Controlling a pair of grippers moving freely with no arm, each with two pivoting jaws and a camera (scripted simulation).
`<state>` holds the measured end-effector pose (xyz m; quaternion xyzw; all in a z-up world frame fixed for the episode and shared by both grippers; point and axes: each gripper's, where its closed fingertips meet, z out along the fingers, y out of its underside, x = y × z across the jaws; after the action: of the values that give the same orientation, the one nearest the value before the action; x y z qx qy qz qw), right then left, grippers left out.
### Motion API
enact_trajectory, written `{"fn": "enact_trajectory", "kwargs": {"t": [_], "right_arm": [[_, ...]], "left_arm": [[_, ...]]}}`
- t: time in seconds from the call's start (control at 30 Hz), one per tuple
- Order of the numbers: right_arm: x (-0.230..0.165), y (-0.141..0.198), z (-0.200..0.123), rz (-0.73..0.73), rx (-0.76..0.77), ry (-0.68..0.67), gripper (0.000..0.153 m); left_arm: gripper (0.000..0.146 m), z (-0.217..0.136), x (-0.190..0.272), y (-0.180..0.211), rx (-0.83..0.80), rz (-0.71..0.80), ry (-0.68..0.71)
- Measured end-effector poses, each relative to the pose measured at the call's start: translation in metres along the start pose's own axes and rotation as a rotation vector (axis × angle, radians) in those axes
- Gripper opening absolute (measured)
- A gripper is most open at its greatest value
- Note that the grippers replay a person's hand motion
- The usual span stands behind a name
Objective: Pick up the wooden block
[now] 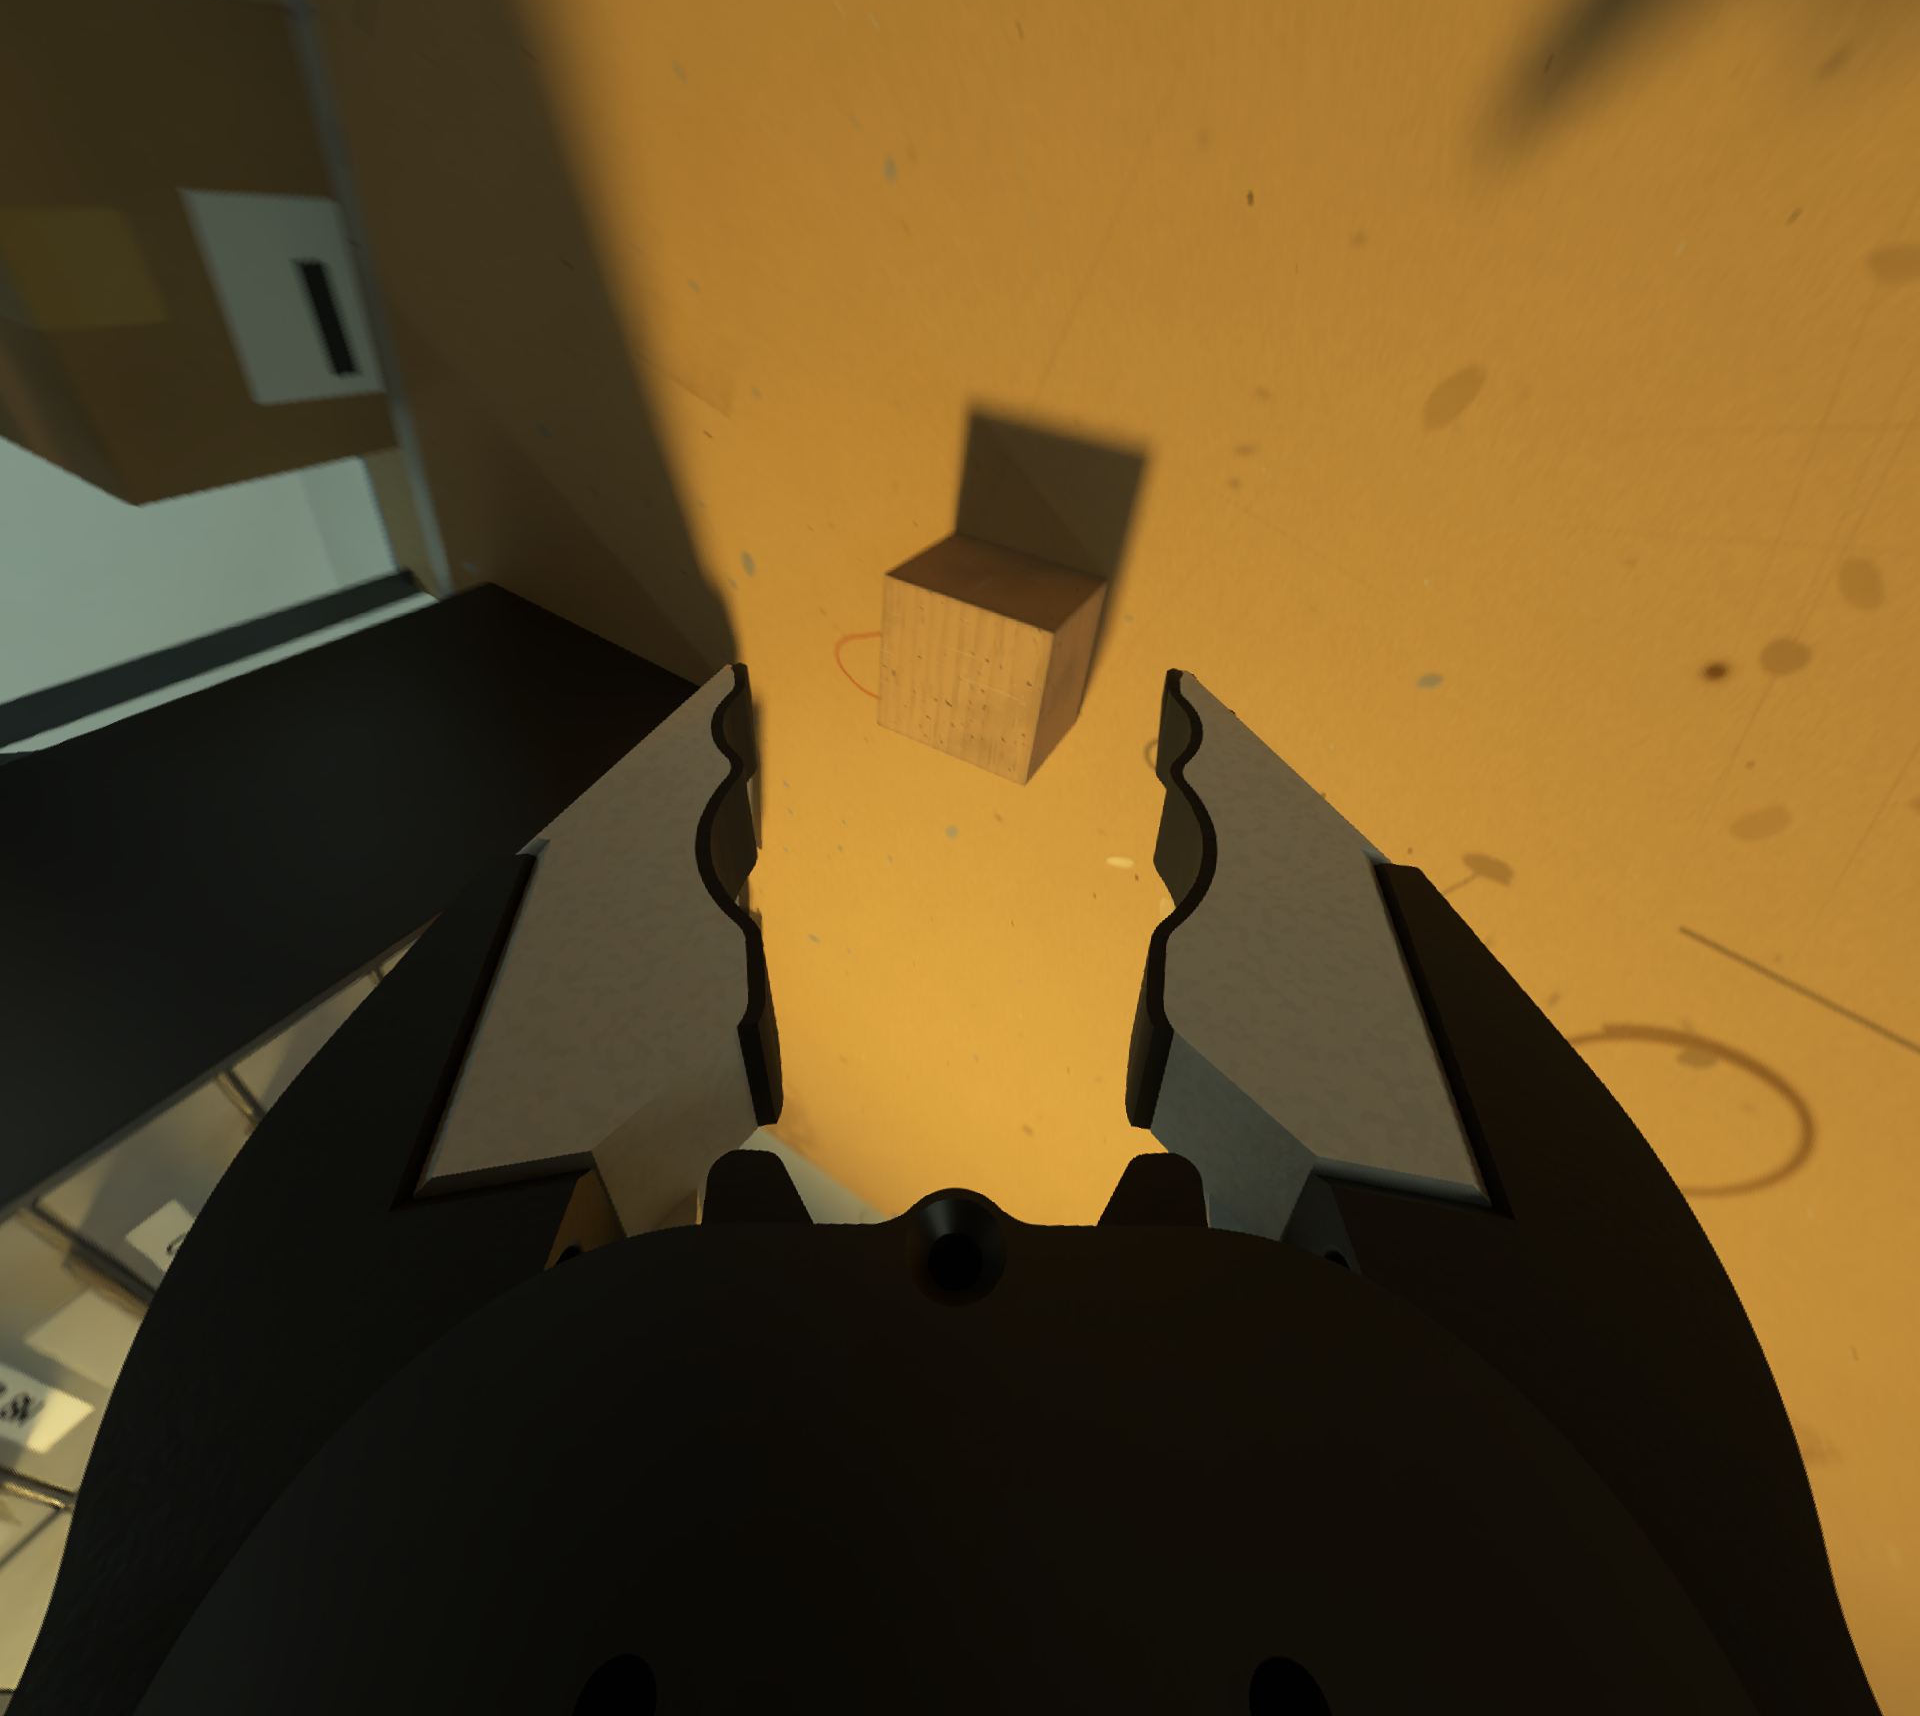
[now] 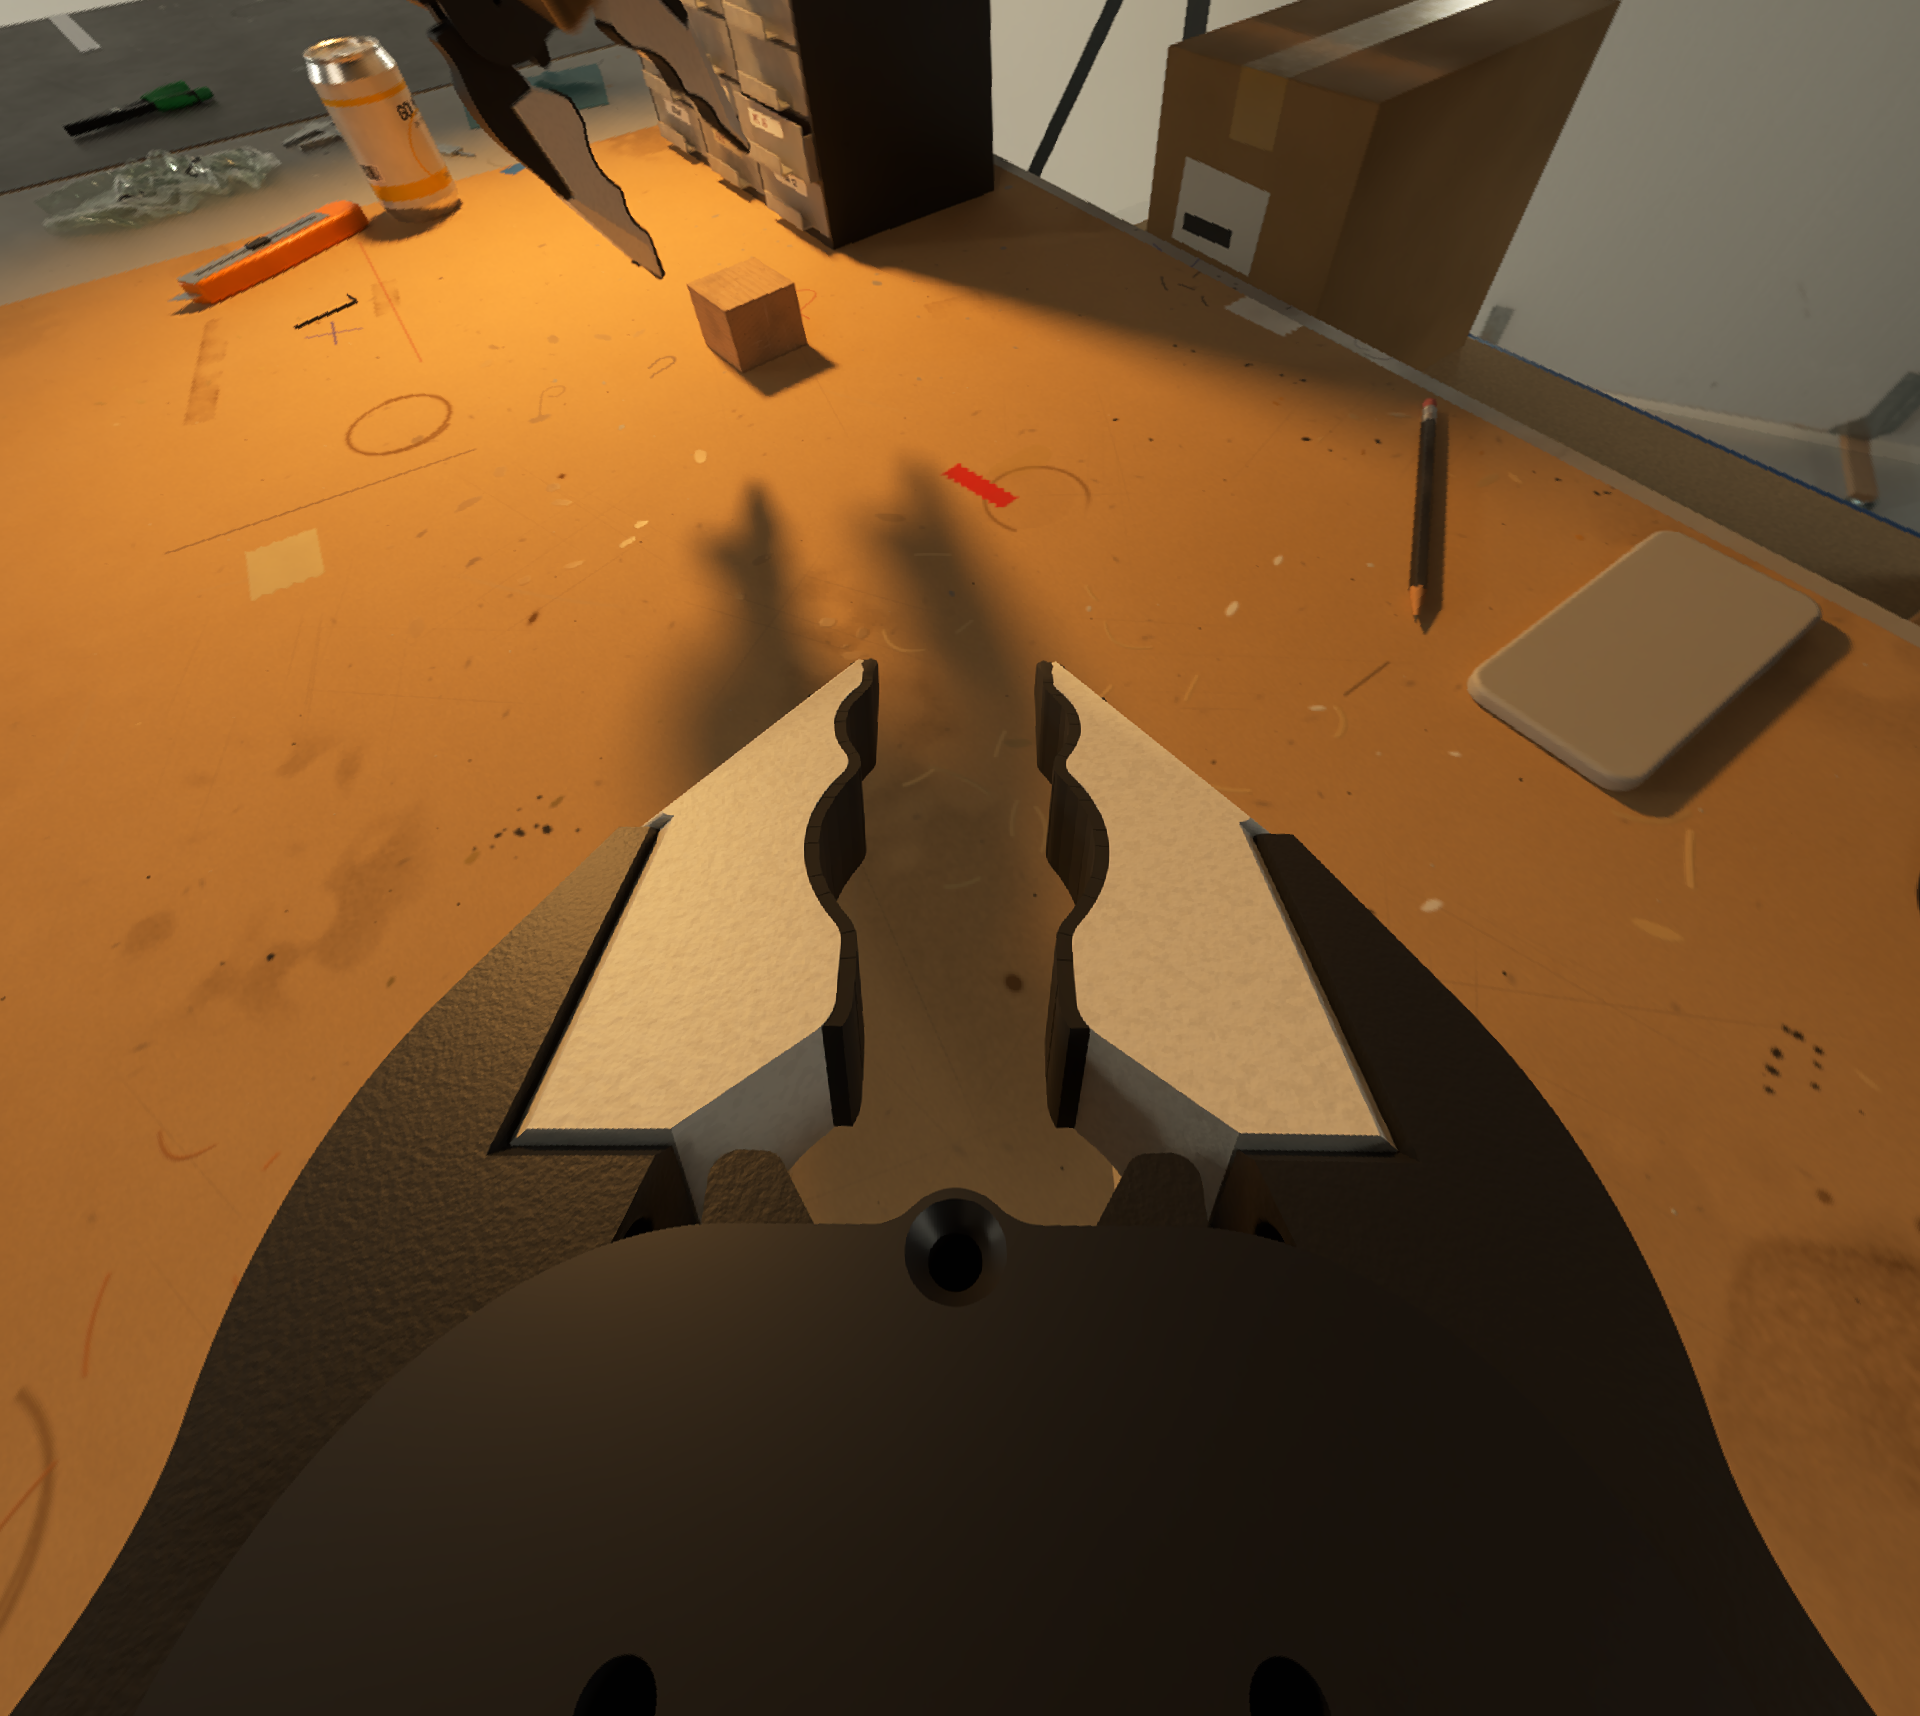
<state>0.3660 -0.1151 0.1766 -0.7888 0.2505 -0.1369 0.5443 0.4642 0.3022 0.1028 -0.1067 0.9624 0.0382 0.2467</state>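
Observation:
The wooden block (image 1: pixel 982 664) is a pale cube standing on the orange table (image 1: pixel 1351 316). My left gripper (image 1: pixel 956 679) is open and empty, hovering above and just short of the block, pointing down at it. In the right wrist view the block (image 2: pixel 748 313) sits at the far middle, with the left gripper (image 2: pixel 681 206) tilted in the air just to its upper left, fingertips apart from it. My right gripper (image 2: pixel 956 674) is open and empty, well short of the block, low over the table (image 2: pixel 416 731).
A dark drawer cabinet (image 2: pixel 831 4) stands just behind the block, a cardboard box (image 2: pixel 1361 149) to its right. A can (image 2: pixel 379 123), an orange utility knife (image 2: pixel 275 251) and crumpled plastic (image 2: pixel 156 183) lie far left. A pencil (image 2: pixel 1425 513) and a beige pad (image 2: pixel 1647 658) lie right.

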Motion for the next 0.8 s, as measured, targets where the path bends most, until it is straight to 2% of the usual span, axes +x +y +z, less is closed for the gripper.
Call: {"fn": "enact_trajectory", "kwargs": {"t": [0.13, 0.33, 0.8], "right_arm": [[0.009, 0.007, -0.009, 0.035, 0.005, 0.025, 0.031], [0.013, 0.006, -0.018, 0.041, 0.033, 0.043, 0.031], [0.016, 0.014, -0.011, 0.041, -0.017, 0.041, 0.031]], "left_arm": [[0.082, 0.030, 0.004, 0.011, -0.168, 0.069, 0.077], [0.085, 0.058, 0.006, 0.032, -0.312, 0.127, 0.144], [0.079, 0.090, 0.007, 0.049, -0.413, 0.147, 0.239]]}}
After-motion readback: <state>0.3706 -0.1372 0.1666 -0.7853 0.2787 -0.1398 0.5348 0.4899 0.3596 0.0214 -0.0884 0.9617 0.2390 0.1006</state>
